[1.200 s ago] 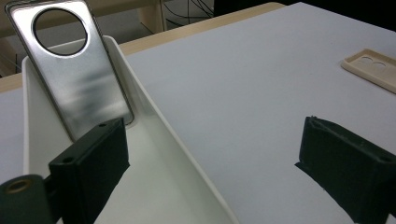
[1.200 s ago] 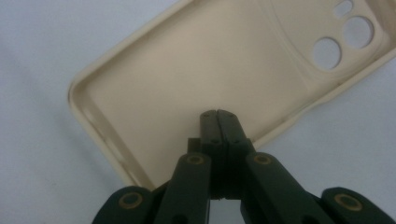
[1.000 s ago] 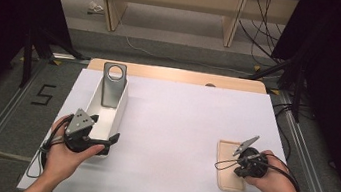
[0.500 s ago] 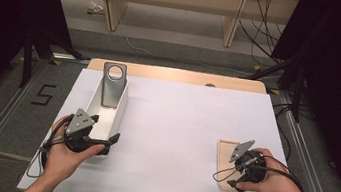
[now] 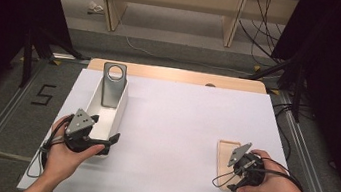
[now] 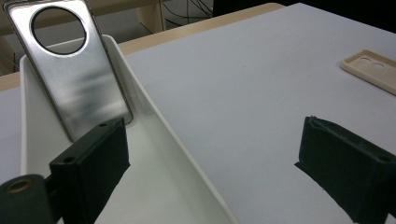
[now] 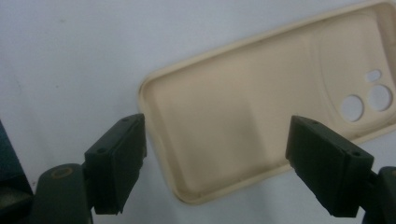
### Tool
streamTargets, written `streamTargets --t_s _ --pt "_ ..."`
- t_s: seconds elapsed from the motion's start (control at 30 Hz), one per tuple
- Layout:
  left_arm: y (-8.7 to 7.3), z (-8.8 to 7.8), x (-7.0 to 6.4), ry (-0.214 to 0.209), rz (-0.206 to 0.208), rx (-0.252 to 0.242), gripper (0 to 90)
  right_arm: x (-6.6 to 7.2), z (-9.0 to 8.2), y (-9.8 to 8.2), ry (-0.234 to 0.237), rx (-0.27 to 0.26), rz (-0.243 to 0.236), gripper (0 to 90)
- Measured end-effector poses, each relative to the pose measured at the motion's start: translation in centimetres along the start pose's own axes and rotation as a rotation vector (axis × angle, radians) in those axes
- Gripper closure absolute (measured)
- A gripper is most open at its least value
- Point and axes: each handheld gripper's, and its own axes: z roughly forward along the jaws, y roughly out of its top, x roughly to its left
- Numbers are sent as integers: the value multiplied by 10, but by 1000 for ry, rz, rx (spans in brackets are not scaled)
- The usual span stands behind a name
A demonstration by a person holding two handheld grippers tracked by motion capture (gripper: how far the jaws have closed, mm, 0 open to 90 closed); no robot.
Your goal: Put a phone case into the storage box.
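Flat on the white table mat (image 5: 184, 128), near its right edge, lies the beige soft phone case (image 7: 261, 116), hollow side up. Just above it, the right gripper (image 7: 215, 158) has just spread its jaws, nothing between them. At the white oblong tray (image 6: 154, 140), the left gripper (image 6: 210, 163) is spread too.

High view overhead; 2 tongs views close, sharing table (image 5: 179, 127).

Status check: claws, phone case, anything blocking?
Right claw just opened, jaws straddling beige phone case, not gripping. Left claw open, straddling white tray's wall. Case flat on mat, nothing blocking.
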Motion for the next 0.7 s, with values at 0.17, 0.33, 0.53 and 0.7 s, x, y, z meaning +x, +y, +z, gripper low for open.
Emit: streamTargets --t_s 0.17,0.33,0.53,0.7 --pt "0 0 0 1 2 -3 80 3 3 2 16 41 -23 236" --pt "0 0 0 0 -1 -1 80 3 6 2 13 61 -28 254" --pt "0 0 0 1 2 -4 80 4 8 4 20 70 -42 269" --pt "0 0 0 -1 1 -2 80 4 8 3 18 84 -66 284"
